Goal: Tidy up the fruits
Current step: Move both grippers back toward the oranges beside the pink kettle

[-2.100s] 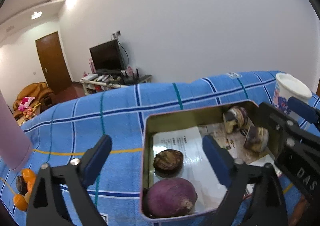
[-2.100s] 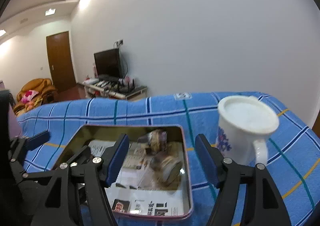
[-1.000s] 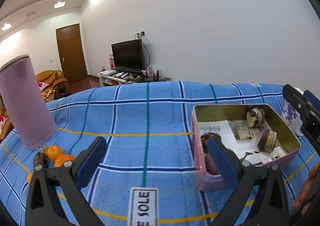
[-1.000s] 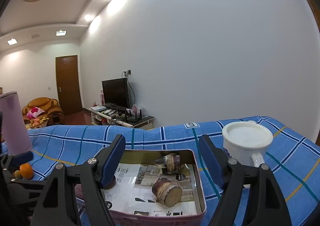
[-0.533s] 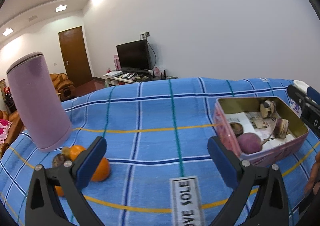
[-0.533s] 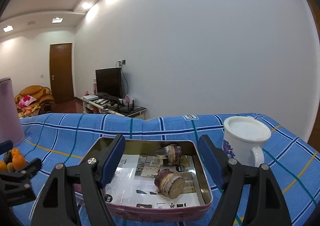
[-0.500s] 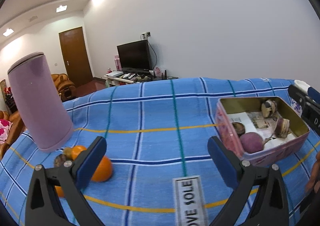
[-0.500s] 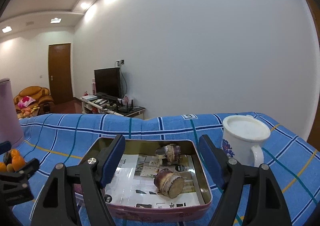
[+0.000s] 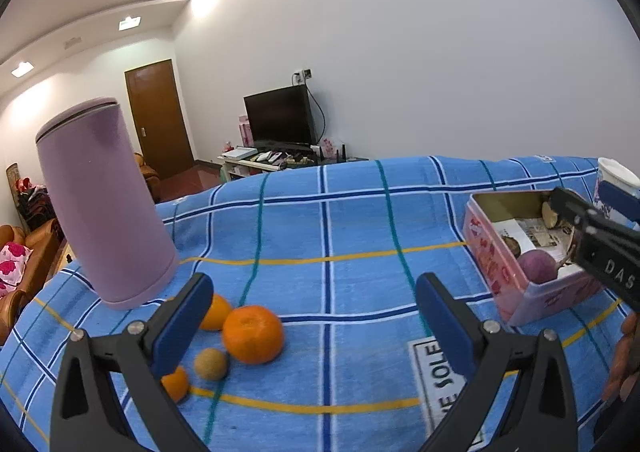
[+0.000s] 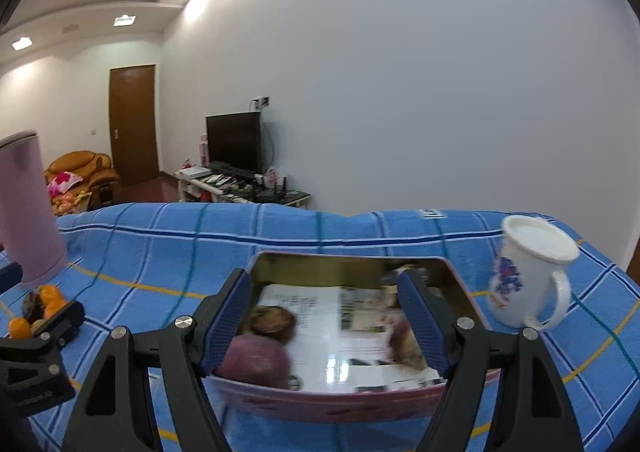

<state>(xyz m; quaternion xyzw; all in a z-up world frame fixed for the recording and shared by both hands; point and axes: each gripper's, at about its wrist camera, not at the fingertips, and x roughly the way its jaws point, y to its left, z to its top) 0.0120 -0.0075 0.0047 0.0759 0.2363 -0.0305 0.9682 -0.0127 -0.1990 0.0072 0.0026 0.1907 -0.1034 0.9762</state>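
Observation:
Beside a tall purple cylinder (image 9: 106, 203) a big orange (image 9: 253, 334) lies on the blue checked cloth, with two smaller oranges (image 9: 214, 312) and a tan round fruit (image 9: 211, 363). My left gripper (image 9: 316, 316) hangs open just in front of them, with nothing between its fingers. A pink tin (image 9: 492, 264) at the right holds a purple fruit (image 9: 536, 267). In the right wrist view my right gripper (image 10: 324, 316) stands open over the tin (image 10: 340, 404). Inside lie the purple fruit (image 10: 256, 360), a brown fruit (image 10: 274, 320) and a blurred piece (image 10: 404, 340) on printed paper.
A white mug (image 10: 528, 272) with a blue pattern stands right of the tin. The purple cylinder (image 10: 24, 207) and the oranges (image 10: 44, 304) are at far left. Open cloth (image 9: 360, 232) lies between fruit pile and tin. A TV and a door are far behind.
The left view has swung left: the oranges now lie between its fingers and the tin sits at the right edge. The right gripper has closed in over the tin's near left end.

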